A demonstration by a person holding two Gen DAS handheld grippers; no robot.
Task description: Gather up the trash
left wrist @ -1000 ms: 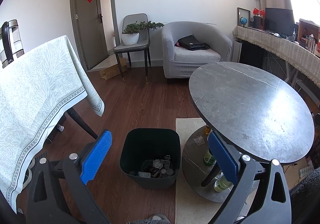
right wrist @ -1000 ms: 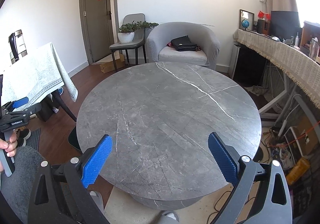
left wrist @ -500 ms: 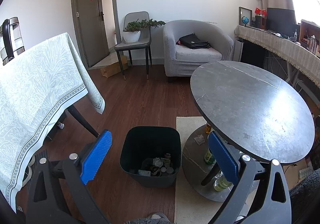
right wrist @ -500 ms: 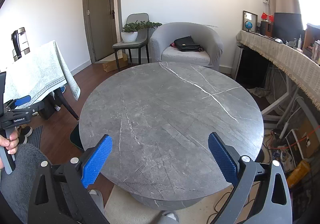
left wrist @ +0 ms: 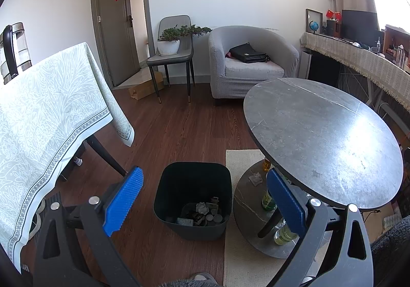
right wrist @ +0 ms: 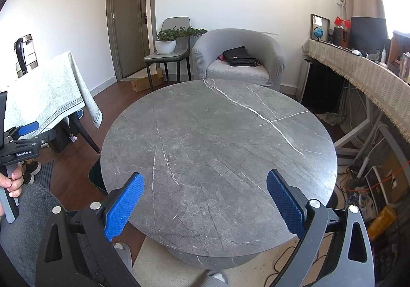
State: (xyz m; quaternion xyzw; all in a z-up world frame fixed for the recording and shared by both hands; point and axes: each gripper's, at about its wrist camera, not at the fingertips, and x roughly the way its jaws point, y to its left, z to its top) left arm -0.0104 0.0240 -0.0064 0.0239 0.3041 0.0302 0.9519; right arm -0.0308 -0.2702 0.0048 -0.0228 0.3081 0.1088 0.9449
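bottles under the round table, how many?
3 visible in the left wrist view, all on the table's lower shelf: one amber at the back, one green in the middle, one clear nearest. The tabletop and fingers may hide more.

Right gripper (right wrist: 205,200) spread wide above round grey marble table (right wrist: 217,148), left gripper (right wrist: 28,133) in hand (right wrist: 12,182) at far left

Grey marble-look tabletop (right wrist: 217,148), smooth with a dull sheen; dark plastic bin (left wrist: 193,184), matt; wood-plank floor (left wrist: 179,128), satin.
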